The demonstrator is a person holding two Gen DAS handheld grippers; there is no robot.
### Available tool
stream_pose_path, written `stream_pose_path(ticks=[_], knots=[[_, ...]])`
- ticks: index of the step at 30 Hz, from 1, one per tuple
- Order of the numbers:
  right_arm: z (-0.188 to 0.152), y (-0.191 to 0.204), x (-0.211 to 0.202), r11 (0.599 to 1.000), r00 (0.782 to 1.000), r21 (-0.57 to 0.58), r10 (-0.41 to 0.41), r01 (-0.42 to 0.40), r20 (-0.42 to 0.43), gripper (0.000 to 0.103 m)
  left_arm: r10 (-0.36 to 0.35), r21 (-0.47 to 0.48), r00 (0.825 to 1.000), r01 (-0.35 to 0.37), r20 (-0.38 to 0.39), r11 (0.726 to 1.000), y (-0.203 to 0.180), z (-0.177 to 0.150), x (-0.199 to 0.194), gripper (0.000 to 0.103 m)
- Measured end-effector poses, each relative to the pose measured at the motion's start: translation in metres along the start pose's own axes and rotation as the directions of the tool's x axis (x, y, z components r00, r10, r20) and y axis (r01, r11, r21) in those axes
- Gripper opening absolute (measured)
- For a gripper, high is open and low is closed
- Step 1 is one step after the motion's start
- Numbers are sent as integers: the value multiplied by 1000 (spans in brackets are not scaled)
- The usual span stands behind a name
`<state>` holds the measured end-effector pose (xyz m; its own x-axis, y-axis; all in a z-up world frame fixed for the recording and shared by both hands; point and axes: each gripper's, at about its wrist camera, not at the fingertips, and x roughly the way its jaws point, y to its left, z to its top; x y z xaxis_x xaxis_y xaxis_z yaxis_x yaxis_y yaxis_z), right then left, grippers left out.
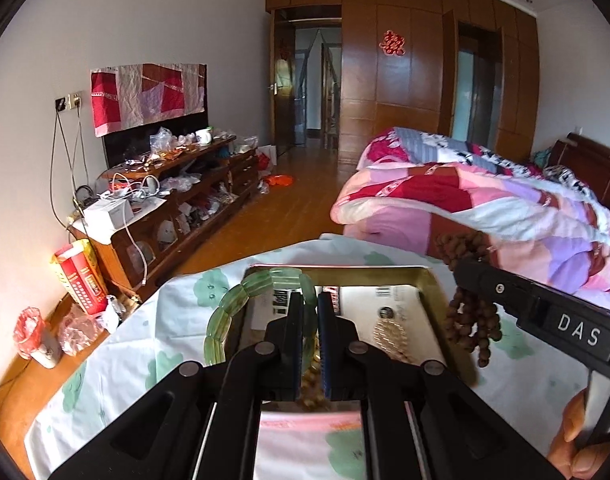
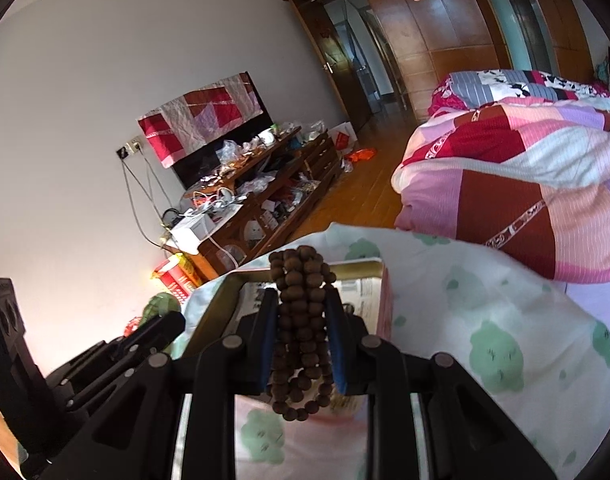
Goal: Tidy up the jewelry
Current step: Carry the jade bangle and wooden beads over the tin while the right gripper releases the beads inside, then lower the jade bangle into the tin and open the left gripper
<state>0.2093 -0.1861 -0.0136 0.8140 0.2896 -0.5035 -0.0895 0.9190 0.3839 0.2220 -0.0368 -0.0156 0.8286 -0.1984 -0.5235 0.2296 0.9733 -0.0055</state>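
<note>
- Left gripper: clamped tight on green jade bracelet, its loop raised over the left rim of the gold tray.
- Right gripper: narrowly parted, pinching brown bead strand, coils dangling above the same tray.
- Tray: set on white cloth with green print, gold chain lying inside.
</note>
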Motion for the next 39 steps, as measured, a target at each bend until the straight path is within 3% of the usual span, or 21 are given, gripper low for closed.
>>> stream_pose_path(ticks=[9, 17, 23, 25, 26, 28, 30, 31, 34, 39], knots=[[0, -6, 46, 994, 994, -52, -98, 95, -40, 26, 74, -36, 995, -77, -72, 996, 10, -6, 43, 6], [-13, -9, 62, 986, 986, -82, -150, 144, -72, 29, 135, -21, 985, -138, -110, 990, 10, -13, 55, 6], [-14, -3, 56, 989, 994, -101, -109, 105, -33, 69, 144, 24, 983, -143, -116, 989, 3, -16, 60, 8], [-15, 0, 50, 983, 990, -121, -141, 141, 5, 78, 148, 26, 982, -146, -117, 989, 2, -17, 61, 10], [-14, 1, 47, 980, 988, -124, -155, 157, 26, 81, 158, 30, 980, -155, -121, 987, 2, -17, 61, 12], [-14, -1, 39, 976, 981, -113, -178, 186, 72, 87, 179, 27, 976, -177, -121, 984, 3, -17, 61, 34], [-12, -7, 33, 976, 974, -74, -197, 205, 110, 98, 167, 4, 981, -168, -102, 986, 5, -16, 58, 50], [-12, -11, 31, 976, 972, -55, -203, 210, 121, 98, 158, -10, 983, -159, -89, 987, 6, -16, 55, 56], [-10, -19, 33, 976, 970, -17, -213, 217, 116, 98, 178, -6, 983, -179, -52, 984, 4, -15, 49, 67], [-12, -15, 39, 967, 963, -44, -245, 251, 111, 98, 196, 10, 980, -196, -39, 981, 1, -15, 49, 68]])
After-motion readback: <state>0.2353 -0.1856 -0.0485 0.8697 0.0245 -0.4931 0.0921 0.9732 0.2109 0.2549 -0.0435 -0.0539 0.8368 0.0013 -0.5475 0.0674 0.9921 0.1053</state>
